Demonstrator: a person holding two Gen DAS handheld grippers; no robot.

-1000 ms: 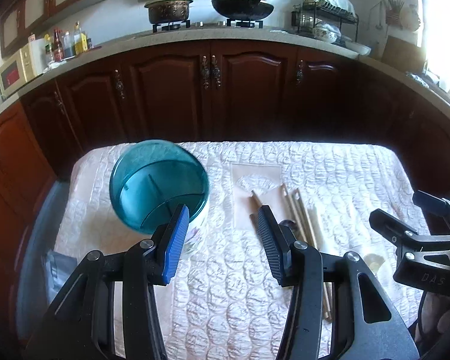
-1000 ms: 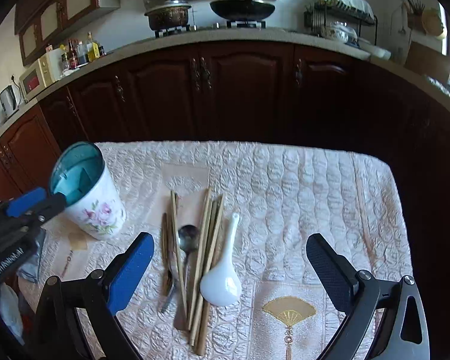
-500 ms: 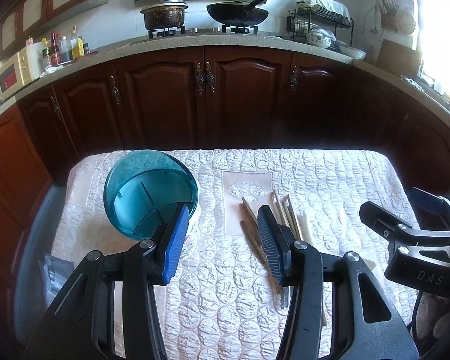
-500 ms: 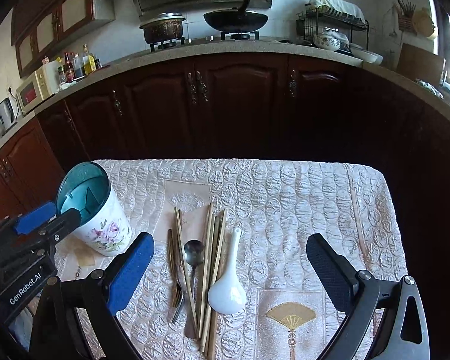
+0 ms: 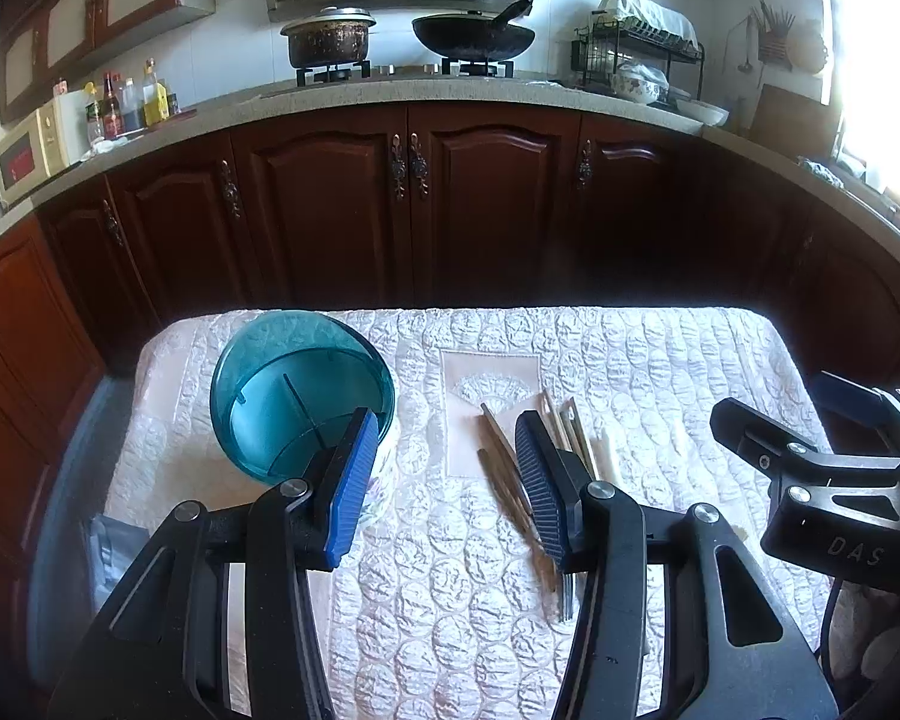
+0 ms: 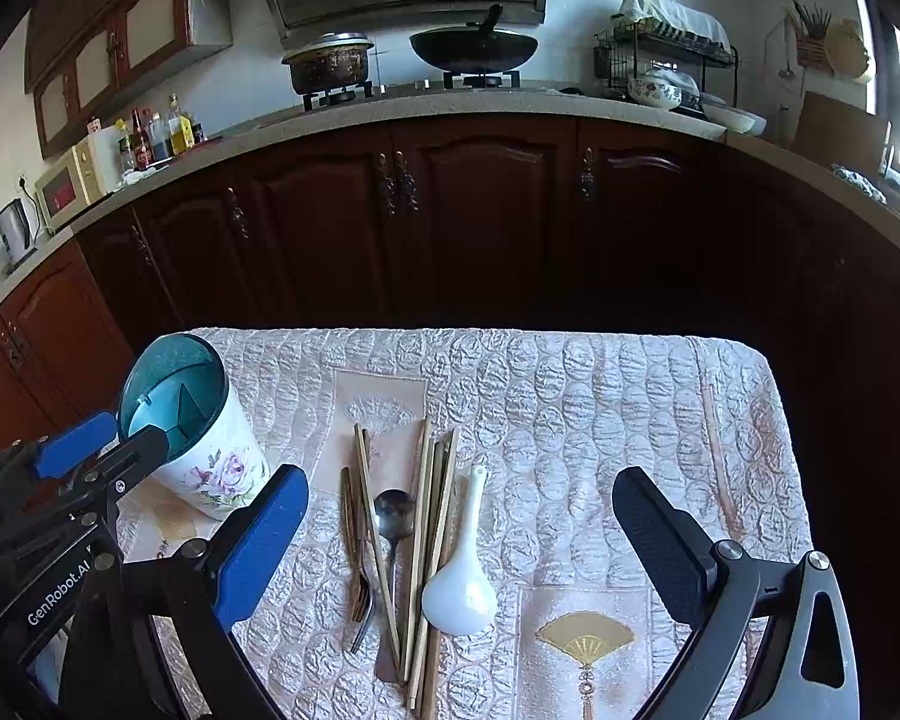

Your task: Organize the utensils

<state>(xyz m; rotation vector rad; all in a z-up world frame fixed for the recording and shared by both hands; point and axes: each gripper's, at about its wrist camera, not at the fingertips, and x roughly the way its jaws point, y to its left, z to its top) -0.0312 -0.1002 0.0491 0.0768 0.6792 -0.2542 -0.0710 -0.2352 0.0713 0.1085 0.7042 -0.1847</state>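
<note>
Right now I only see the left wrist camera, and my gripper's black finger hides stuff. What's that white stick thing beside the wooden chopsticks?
Observer: It's the handle of a white ceramic soup spoon. Its round bowl end points toward you, just right of the wooden chopsticks.
Operator: Is anything shiny hiding there too?
Observer: Yes, a small metal spoon lies among the chopsticks.
Operator: What's in front of my other gripper?
Observer: The right gripper is open and holds nothing. Below its right finger, a gold embroidered fan decorates the quilted white tablecloth.
</note>
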